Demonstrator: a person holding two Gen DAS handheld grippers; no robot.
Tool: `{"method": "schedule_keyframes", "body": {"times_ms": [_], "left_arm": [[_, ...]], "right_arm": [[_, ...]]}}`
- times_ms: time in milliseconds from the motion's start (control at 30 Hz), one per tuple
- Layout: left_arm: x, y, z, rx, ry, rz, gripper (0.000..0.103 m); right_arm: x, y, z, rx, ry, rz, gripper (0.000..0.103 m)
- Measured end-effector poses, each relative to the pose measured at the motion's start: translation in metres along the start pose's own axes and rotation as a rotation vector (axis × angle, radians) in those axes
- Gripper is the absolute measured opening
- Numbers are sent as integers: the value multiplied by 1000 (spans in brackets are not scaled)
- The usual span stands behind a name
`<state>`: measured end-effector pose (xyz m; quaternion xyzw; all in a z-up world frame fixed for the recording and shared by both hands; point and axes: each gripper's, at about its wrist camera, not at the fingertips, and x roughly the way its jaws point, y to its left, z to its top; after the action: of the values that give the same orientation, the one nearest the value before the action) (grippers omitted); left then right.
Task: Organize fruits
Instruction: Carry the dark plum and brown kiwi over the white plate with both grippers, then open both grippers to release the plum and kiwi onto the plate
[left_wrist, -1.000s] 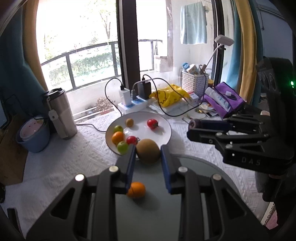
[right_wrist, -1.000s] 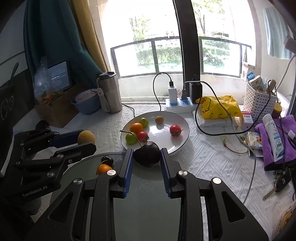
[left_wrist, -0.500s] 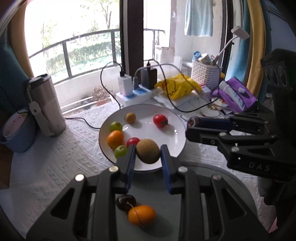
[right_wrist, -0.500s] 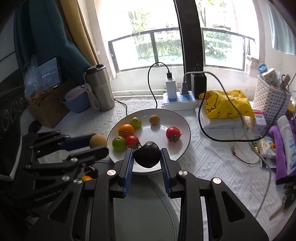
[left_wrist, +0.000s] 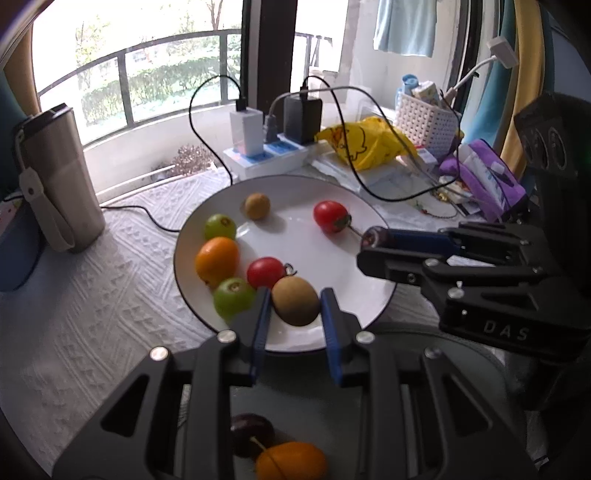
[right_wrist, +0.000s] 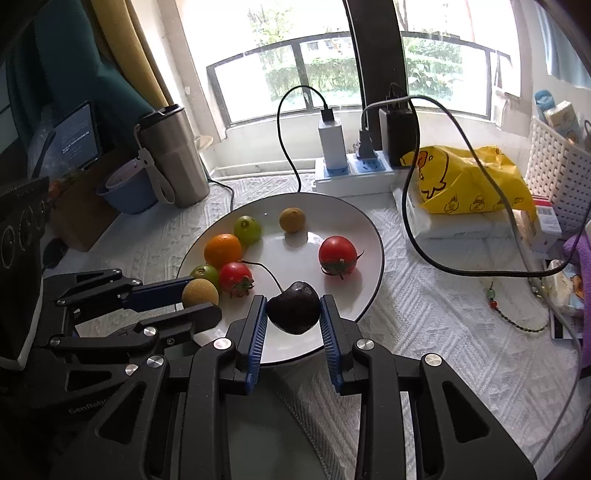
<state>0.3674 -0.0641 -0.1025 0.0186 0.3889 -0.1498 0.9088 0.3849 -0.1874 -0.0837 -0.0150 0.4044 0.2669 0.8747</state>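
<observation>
I am holding my left claw (left_wrist: 295, 314) clamped on a brown kiwi-like fruit (left_wrist: 295, 301), both blue pads pressing its sides, over the near rim of the white plate (left_wrist: 343, 258). My right claw (right_wrist: 293, 317) is gripping a dark cherry (right_wrist: 294, 307) the same way, its thin stem (right_wrist: 264, 269) arching back over the plate; whether either fruit is touching the plate surface I cannot tell. The plate is sitting on the white textured cloth (right_wrist: 424, 325) covering the worktop. On it are lying an orange citrus (left_wrist: 217, 260), two green fruits (left_wrist: 220, 226) (left_wrist: 233, 297), a small red tomato (left_wrist: 266, 272) just beside my kiwi-like fruit, a larger red tomato (left_wrist: 330, 216) toward the right side, and a small brown fruit (left_wrist: 257, 206) toward the far rim. In the left wrist view, behind my fingers on a dark round surface (left_wrist: 303, 391), a second dark cherry (left_wrist: 253, 434) and a second orange fruit (left_wrist: 291, 461) are lying, touching each other. A steel tumbler (right_wrist: 173, 155) is standing left of the plate, a power strip (right_wrist: 354, 175) with chargers beyond it, and a yellow bag (right_wrist: 465, 181) and white basket (left_wrist: 426, 123) off to the right.
</observation>
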Motion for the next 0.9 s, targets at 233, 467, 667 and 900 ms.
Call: {"method": "schedule_keyframes", "body": {"times_ms": [233, 467, 667, 900], "left_arm": [[8, 4, 0, -30, 33, -7, 29], [7, 3, 1, -25, 37, 9, 30], [-3, 4, 3, -37, 16, 11, 40], [-24, 5, 4, -57, -19, 13, 44]], "right_arm": [[7, -3, -1, 8, 14, 4, 31], [6, -3, -1, 12, 14, -1, 31], [-2, 0, 2, 8, -1, -6, 31], [-19, 11, 4, -9, -27, -12, 31]]}}
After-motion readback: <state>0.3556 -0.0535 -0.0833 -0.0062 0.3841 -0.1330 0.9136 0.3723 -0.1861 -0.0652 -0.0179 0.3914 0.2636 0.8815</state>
